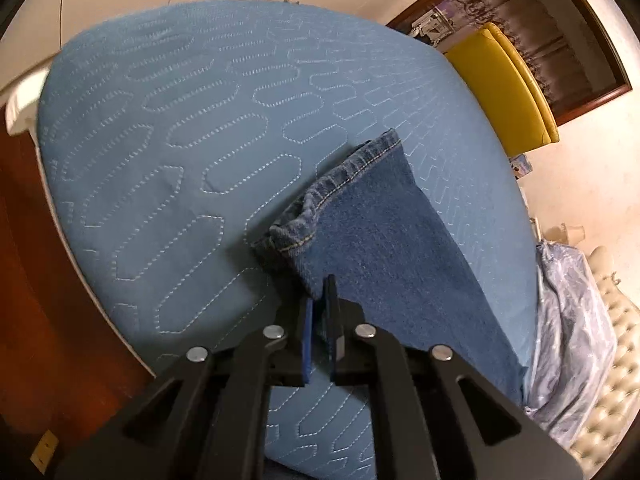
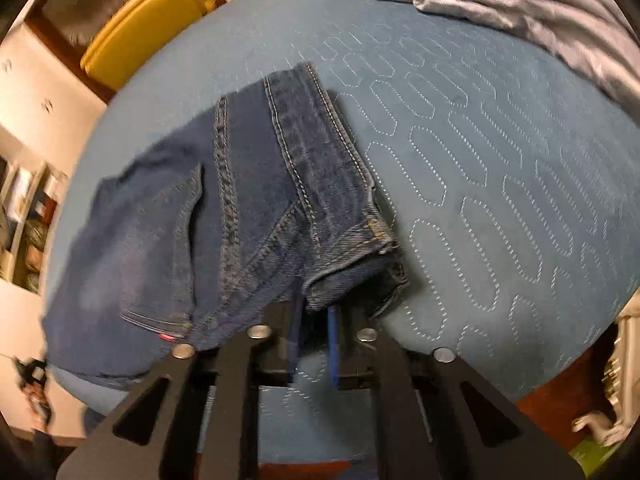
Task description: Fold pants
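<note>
Left hand-held gripper (image 1: pixel 320 300): jaws stood slightly parted, a narrow gap between the blue pads, tips right at the near edge of the jeans' leg (image 1: pixel 380 240). No denim showed pinched between the pads; read as loose, not gripping. Leg hems (image 1: pixel 340 184) lay stacked but uneven on the blue quilted mattress cover (image 1: pixel 160 140), the upper hem curled back at its near corner. Leg ran away to the right toward the rumpled grey bedding (image 1: pixel 568 320). Yellow chair (image 1: pixel 504 80) stood beyond the bed.

Right hand-held gripper (image 2: pixel 316 320): jaws closed on the waistband corner (image 2: pixel 352 272) of the jeans (image 2: pixel 200 200); denim ran down between the pads. Waist end lay folded lengthwise, back pocket (image 2: pixel 160 240) up, seat seam toward the left of the view, partly lifted at the grip. Frame was blurred at the left edge.

Judgement: lengthwise fold was done; the crosswise fold remained. To do it well: square the two hems first, flatten the curled corner, take both layers together at the hem edge, keep the waistband hand steady as an anchor, carry hems over to the waistband low and taut so the layers do not slide, then smooth the crease outward.
</note>
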A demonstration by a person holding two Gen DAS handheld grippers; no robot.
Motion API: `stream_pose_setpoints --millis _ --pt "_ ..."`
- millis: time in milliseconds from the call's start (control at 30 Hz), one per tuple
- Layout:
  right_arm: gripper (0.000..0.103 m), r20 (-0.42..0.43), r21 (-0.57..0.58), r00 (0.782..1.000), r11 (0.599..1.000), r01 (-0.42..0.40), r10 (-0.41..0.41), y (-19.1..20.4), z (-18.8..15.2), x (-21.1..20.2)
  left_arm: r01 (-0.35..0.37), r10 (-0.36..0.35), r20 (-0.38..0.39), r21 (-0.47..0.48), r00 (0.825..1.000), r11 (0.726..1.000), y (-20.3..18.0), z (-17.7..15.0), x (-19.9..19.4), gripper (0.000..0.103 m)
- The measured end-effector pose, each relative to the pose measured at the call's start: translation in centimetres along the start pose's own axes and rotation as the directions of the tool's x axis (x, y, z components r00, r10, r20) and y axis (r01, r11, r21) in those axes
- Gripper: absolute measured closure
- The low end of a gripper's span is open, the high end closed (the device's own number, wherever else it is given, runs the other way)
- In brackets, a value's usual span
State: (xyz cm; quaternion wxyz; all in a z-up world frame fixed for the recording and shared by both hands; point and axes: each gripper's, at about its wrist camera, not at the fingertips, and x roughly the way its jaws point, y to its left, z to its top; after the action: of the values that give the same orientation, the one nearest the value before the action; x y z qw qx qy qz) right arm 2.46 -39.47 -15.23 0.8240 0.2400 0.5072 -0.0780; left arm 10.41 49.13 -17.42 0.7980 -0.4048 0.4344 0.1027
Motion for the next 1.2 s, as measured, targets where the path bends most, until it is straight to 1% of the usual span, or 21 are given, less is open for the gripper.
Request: stream_pose_setpoints --millis 33,67,200,233,267,300,333,367,400,467,533,567,600,633,700,800,933,967,1000,1067,1200 --pt "0.098 0.005 -0.003 1.000 1.000 0.005 -0.005 0.1 -0.1 -0.2 0.009 -0.009 -0.002 -0.014 1.000 1.000 0.0 -0.3 -0.5 0.056" --pt "0.098 0.012 -0.009 1.000 1.000 0.014 -0.014 0.2 -0.3 -0.4 0.009 -0.009 0.014 -0.019 1.000 1.000 -0.1 -0.7 -1.2 0.050" --pt "0.091 0.062 -0.047 0.993 0.994 0.101 -0.098 1.2 -1.4 -1.2 0.001 -0.004 0.075 0.042 0.997 0.999 -2.1 -3.5 -4.2 0.050" --pt "0.087 0.075 -0.049 0.987 0.988 0.147 -0.143 1.4 -1.8 -1.4 0.046 -0.050 0.058 0.064 0.997 0.997 -3.5 -5.5 -4.8 0.050" --pt "0.084 0.092 -0.037 0.968 0.971 0.236 -0.232 1.5 -2.4 -1.6 0.076 -0.079 0.038 0.084 0.996 0.994 -4.6 -6.8 -4.9 0.050" --pt "0.082 0.107 -0.018 0.957 0.962 0.274 -0.270 1.4 -2.9 -1.9 0.122 -0.123 0.006 0.114 0.992 0.986 -6.2 -9.0 -5.0 0.050" --pt "0.082 0.122 0.012 0.933 0.940 0.341 -0.340 1.3 -3.5 -2.4 0.172 -0.170 -0.025 0.142 0.985 0.975 -7.8 -11.0 -4.9 0.048" --pt "0.082 0.149 0.046 0.890 0.902 0.430 -0.432 1.4 -4.2 -3.2 0.227 -0.220 -0.061 0.167 0.974 0.959 -9.4 -13.3 -4.7 0.048" --pt "0.081 0.186 0.078 0.876 0.895 0.439 -0.446 1.8 -5.1 -4.2 0.258 -0.247 -0.084 0.173 0.965 0.951 -10.3 -14.8 -4.4 0.048" --pt "0.081 0.228 0.032 0.924 0.951 0.308 -0.307 4.0 -6.5 -5.1 0.312 -0.291 -0.130 0.193 0.948 0.930 -12.7 -18.2 -3.4 0.048" --pt "0.075 0.236 -0.120 0.957 0.972 0.202 -0.169 8.0 -7.7 -5.1 0.294 -0.271 -0.117 0.301 0.955 0.907 -15.3 -21.2 -2.7 0.048" --pt "0.070 0.193 -0.160 0.981 0.985 0.064 -0.033 10.0 -8.3 -4.7 0.313 -0.279 -0.148 0.328 0.949 0.891 -16.5 -22.4 -2.0 0.048" --pt "0.063 0.145 -0.138 0.986 0.989 -0.059 0.080 10.6 -8.4 -4.2 0.337 -0.292 -0.184 0.314 0.939 0.888 -17.0 -23.2 -1.5 0.050" --pt "0.063 0.096 -0.066 0.977 0.980 -0.185 0.191 11.2 -8.5 -3.3 0.384 -0.327 -0.237 0.256 0.915 0.887 -17.5 -24.2 -0.6 0.050" --pt "0.063 0.035 0.007 0.960 0.960 -0.278 0.278 12.1 -8.4 -1.6 0.448 -0.377 -0.307 0.209 0.874 0.869 -18.6 -25.9 0.2 0.050" --pt "0.063 -0.018 0.081 0.957 0.955 -0.286 0.288 12.4 -8.4 0.6 0.458 -0.376 -0.325 0.233 0.868 0.858 -19.5 -27.6 0.3 0.050" --pt "0.063 -0.026 0.101 0.960 0.956 -0.274 0.278 12.4 -7.9 1.4 0.460 -0.376 -0.335 0.221 0.864 0.860 -19.4 -28.2 0.4 0.050" --pt "0.066 -0.018 0.093 0.961 0.958 -0.273 0.275 12.7 -7.7 1.4 0.459 -0.378 -0.335 0.212 0.863 0.862 -19.3 -28.2 0.6 0.050" --pt "0.080 -0.008 0.082 0.962 0.959 -0.271 0.273 12.8 -7.4 1.5 0.461 -0.383 -0.335 0.199 0.861 0.865 -19.1 -28.2 0.7 0.050" --pt "0.099 -0.016 0.084 0.966 0.963 -0.257 0.259 13.1 -7.1 2.2 0.456 -0.380 -0.334 0.192 0.863 0.869 -18.7 -28.1 0.7 0.050" --pt "0.102 0.038 0.005 0.971 0.972 -0.236 0.236 14.6 -7.5 0.3 0.458 -0.388 -0.339 0.157 0.857 0.875 -18.5 -27.7 0.9 0.052"
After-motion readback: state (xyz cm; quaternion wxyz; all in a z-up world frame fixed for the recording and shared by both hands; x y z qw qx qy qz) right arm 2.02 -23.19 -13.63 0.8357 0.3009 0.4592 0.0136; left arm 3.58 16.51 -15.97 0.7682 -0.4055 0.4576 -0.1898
